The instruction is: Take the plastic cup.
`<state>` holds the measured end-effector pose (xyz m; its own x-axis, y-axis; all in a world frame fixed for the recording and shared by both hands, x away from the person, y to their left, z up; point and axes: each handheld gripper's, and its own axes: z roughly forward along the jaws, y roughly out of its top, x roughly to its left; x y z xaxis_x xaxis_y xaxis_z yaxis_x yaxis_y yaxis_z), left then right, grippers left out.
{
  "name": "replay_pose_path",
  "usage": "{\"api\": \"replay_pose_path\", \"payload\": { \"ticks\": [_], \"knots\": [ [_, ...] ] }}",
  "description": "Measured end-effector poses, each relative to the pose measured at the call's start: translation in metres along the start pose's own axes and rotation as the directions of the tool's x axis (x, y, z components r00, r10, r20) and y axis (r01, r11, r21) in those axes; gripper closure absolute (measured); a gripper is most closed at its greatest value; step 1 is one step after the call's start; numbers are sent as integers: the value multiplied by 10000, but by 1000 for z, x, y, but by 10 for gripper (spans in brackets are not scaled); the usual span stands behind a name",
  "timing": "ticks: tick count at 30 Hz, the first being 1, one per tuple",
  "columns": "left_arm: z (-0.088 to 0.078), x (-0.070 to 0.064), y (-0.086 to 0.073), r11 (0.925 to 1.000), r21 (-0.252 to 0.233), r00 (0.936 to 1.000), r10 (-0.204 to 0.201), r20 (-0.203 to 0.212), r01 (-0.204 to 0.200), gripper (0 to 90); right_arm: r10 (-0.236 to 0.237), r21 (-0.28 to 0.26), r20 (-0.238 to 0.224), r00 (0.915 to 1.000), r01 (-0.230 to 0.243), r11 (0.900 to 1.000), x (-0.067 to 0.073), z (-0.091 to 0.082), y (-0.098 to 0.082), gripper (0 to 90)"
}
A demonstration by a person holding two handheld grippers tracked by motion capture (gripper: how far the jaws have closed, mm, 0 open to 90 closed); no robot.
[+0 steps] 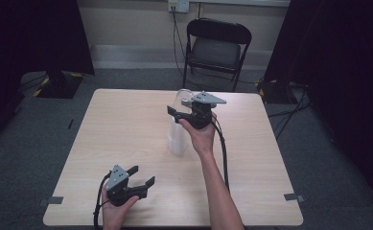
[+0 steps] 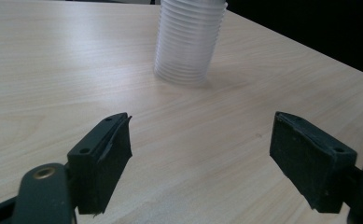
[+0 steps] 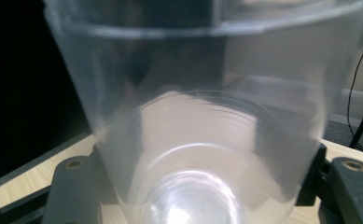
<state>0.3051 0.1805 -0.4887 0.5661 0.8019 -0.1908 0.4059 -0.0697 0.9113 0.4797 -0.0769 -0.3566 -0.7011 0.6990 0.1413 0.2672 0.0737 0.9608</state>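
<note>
A stack of clear ribbed plastic cups (image 1: 177,141) stands upright near the middle of the light wooden table (image 1: 126,124). In the high view my right gripper (image 1: 180,109) reaches in from the right at the stack's top. Its jaws are shut on the uppermost clear cup (image 1: 182,97). In the right gripper view that cup (image 3: 207,116) sits between both black jaws, and the rims of other cups show through its base. My left gripper (image 1: 143,175) rests near the table's front left, open with nothing between its jaws. In the left gripper view it (image 2: 200,144) faces the stack (image 2: 188,42) from a distance.
A black folding chair (image 1: 216,45) stands behind the table's far edge, with cables hanging from a wall socket (image 1: 178,5). Dark curtains flank both sides. Bare tabletop lies to the left and right of the stack.
</note>
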Motion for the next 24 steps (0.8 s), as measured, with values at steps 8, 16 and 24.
{"api": "replay_pose_path", "payload": {
  "ticks": [8,16,24],
  "knots": [
    [3,-3,-1,9997,154,9998,192,-56,-191,191,-11,-94,-60,10000,10,10000,3,-6,5,331],
    [2,0,0,9999,119,10000,-45,-32,45,211,128,-94,-25,9999,-128,9999,9,-17,16,337],
    [3,0,3,9998,154,9999,115,-27,-115,206,115,-236,-57,9999,-116,9997,10,-29,20,348]
  ]
}}
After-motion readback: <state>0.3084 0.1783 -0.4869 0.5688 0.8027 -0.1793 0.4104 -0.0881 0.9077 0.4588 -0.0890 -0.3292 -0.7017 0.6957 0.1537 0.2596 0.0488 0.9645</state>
